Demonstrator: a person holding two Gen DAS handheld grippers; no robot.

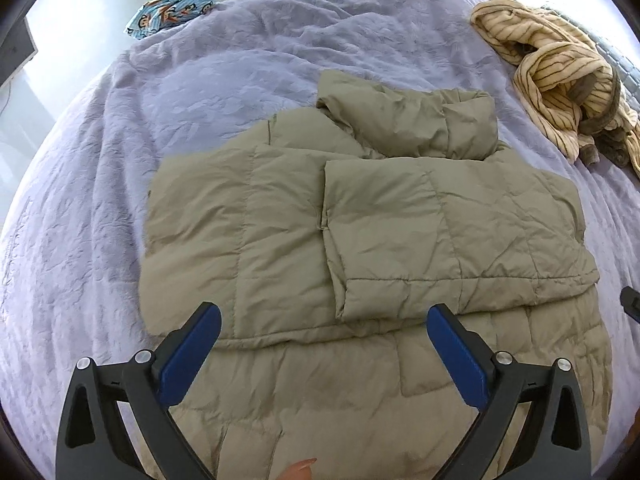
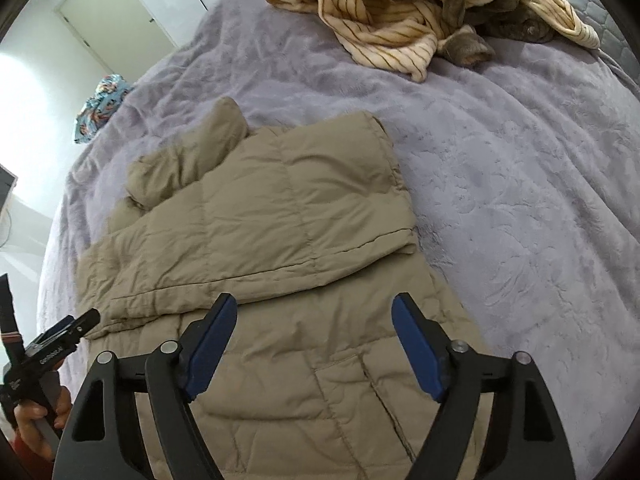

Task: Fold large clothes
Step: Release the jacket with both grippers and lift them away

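A khaki quilted puffer jacket [image 1: 360, 240] lies flat on the bed, both sleeves folded in across its body and its collar bunched at the far end. It also shows in the right wrist view [image 2: 260, 232]. My left gripper [image 1: 324, 316] is open and empty, hovering over the jacket's near hem. My right gripper [image 2: 314, 308] is open and empty, above the hem's right part. The left gripper's tool [image 2: 52, 344] shows at the left edge of the right wrist view, held by a hand. The right gripper's tip [image 1: 631, 300] shows at the left view's right edge.
A lilac plush blanket [image 1: 200, 92] covers the bed. A cream striped garment [image 1: 560, 80] lies crumpled at the far right, also in the right wrist view [image 2: 400, 12]. A blue cartoon-print garment [image 1: 172, 8] lies at the far left corner. White doors [image 2: 112, 12] stand beyond.
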